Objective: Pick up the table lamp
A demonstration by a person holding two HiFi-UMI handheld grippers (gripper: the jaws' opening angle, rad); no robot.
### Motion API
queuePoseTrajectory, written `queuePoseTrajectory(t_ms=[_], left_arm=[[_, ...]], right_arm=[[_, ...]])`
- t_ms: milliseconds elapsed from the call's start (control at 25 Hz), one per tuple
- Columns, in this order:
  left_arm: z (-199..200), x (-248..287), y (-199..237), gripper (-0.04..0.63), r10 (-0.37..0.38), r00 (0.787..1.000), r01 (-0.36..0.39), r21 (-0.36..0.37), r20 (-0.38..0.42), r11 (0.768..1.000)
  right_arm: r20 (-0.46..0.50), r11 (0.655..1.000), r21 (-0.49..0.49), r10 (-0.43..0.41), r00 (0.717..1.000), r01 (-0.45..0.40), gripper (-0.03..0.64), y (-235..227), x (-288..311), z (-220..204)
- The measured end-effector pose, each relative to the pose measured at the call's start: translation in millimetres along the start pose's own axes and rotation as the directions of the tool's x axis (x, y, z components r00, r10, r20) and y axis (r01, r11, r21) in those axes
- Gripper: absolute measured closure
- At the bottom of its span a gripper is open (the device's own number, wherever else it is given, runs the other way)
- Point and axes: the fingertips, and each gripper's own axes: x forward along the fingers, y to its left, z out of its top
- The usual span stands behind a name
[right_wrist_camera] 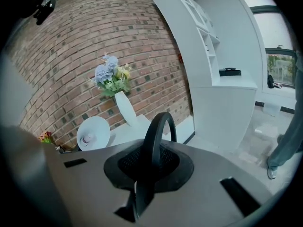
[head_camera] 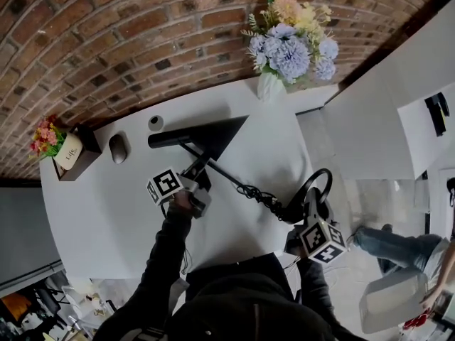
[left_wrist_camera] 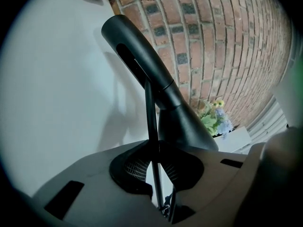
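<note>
A black table lamp lies on its side on the white table (head_camera: pixel 92 212). Its cone shade (head_camera: pixel 222 129) points toward the brick wall, and a thin arm rod (head_camera: pixel 222 170) runs to the ring base (head_camera: pixel 318 185) at the table's right edge. My left gripper (head_camera: pixel 195 189) is shut on the thin rod (left_wrist_camera: pixel 150 117), with the lamp's tube head (left_wrist_camera: pixel 142 60) rising ahead of it. My right gripper (head_camera: pixel 311 215) is shut on the ring base (right_wrist_camera: pixel 154 134). In the right gripper view the shade's white inside (right_wrist_camera: pixel 93 132) shows beyond.
A white vase of blue and yellow flowers (head_camera: pixel 288 45) stands at the table's back edge. A grey mouse (head_camera: pixel 118 148) and a dark box with pink flowers (head_camera: pixel 67 153) sit at the back left. The lamp's cable (head_camera: pixel 259 195) is bunched mid-table. A white shelf unit (head_camera: pixel 373 130) stands at the right.
</note>
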Motion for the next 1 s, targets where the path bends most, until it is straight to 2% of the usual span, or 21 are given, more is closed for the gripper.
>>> queuePoseTrajectory(t_ms=[160,400,640,1000], left_arm=[[7,-4,-11,0.543,-0.014,1.000,0.014,0.024,0.015,1.000],[12,-13,-28,0.543,-0.042,0.998,0.041,0.039,0.039,0.998],[20,-24,-48,0.543,-0.084,0.994,0.081,0.051,0.065,0.995],[55,-36,-108,0.541,-0.184,0.976,0.170,0.122,0.116,0.978]], right_arm=[[0.015,1.000,0.018,0.013,1.000,-0.014,0.591,6,-3,3],[0.054,1.000,-0.011,0.029,0.998,-0.028,0.592,12,-9,18],[0.112,0.996,-0.062,0.078,0.991,-0.071,0.592,28,-16,44],[0.196,0.983,-0.067,0.182,0.963,-0.172,0.592,65,-22,98]])
